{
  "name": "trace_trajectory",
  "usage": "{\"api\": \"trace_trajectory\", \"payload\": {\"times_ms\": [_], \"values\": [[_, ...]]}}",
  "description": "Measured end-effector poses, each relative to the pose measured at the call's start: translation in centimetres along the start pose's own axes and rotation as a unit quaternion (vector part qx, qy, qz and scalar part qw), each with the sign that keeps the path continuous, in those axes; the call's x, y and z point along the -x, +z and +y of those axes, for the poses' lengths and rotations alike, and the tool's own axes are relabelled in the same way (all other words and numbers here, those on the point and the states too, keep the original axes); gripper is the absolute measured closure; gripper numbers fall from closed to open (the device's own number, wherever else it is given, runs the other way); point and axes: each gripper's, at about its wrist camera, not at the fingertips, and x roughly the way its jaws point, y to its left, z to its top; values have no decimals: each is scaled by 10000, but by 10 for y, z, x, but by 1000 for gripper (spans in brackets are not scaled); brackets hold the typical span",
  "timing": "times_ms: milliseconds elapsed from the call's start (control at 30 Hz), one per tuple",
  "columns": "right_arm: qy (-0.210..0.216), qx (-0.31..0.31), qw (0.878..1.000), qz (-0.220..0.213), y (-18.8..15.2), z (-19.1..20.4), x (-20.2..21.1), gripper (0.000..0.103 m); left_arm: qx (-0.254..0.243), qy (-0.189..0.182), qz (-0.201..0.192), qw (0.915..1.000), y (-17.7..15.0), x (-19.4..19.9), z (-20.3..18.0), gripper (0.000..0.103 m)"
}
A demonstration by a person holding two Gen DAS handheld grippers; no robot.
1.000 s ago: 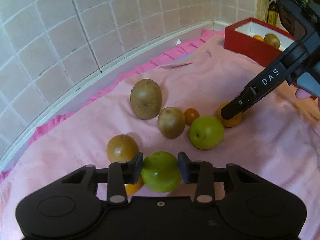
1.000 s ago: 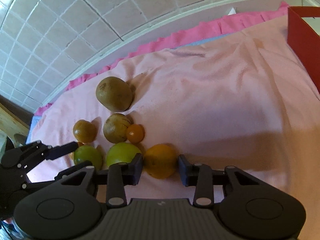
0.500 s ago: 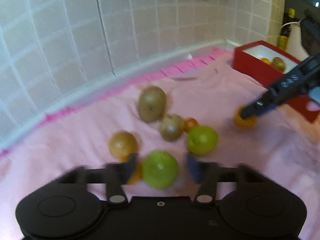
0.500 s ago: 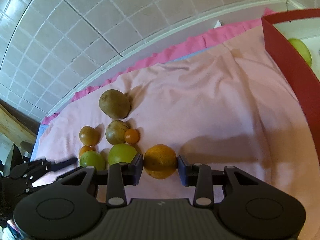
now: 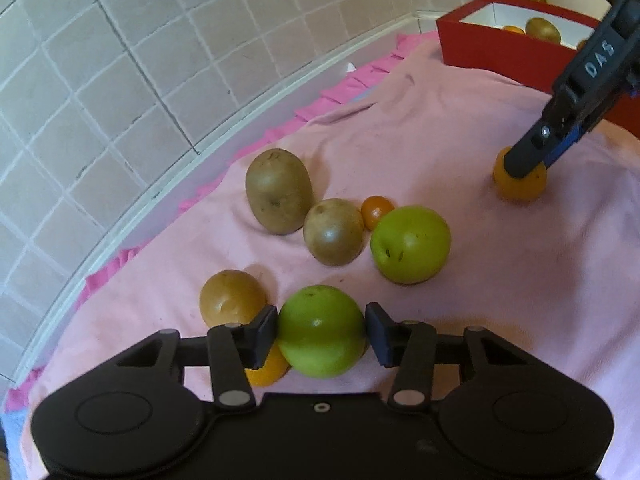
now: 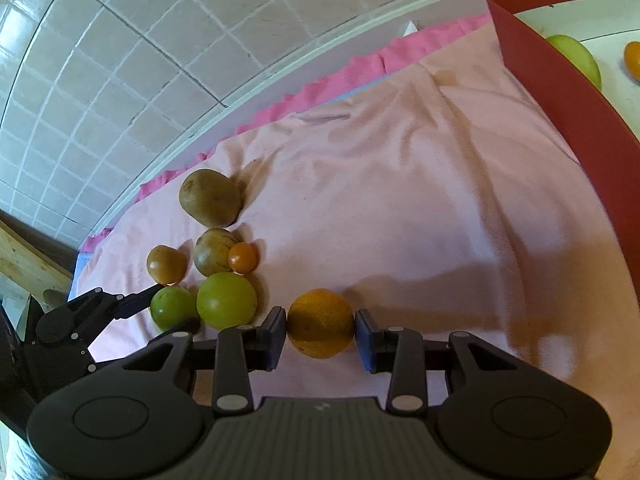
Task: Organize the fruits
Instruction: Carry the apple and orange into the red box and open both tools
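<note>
Since a second ago my right gripper has carried its orange away from the fruit cluster toward the red box; it now sits well apart from the green apple it had been beside. The right pads press both sides of the orange, jaws narrow and steady, the fruit just over the pink cloth.

My left gripper sprang wide half a second ago and its jaws are closing again on the near apple, which fills the gap; the pads appear to touch both flanks. I judge this a re-grip, the apple not yet lifted.

Meaning for the task: one fruit is in transit, one being secured. The box already holds an apple and an orange piece.

Writing: the right gripper's finger reads "DAS". Nothing else is legible.
</note>
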Motion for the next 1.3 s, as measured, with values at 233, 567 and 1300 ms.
{"api": "trace_trajectory", "payload": {"times_ms": [233, 567, 1300], "values": [[125, -2, 9992, -379, 7, 1, 34, 63, 655, -392, -563, 9955, 20, 37, 11, 45], [34, 161, 9894, -1441, 24, -8, 135, 63, 768, -1023, -1841, 9746, 127, 92, 0, 45], [-1553, -989, 9655, -1843, 59, -201, 197, 63, 102, -2853, -355, 9577, 292, -95, -177, 45]]}}
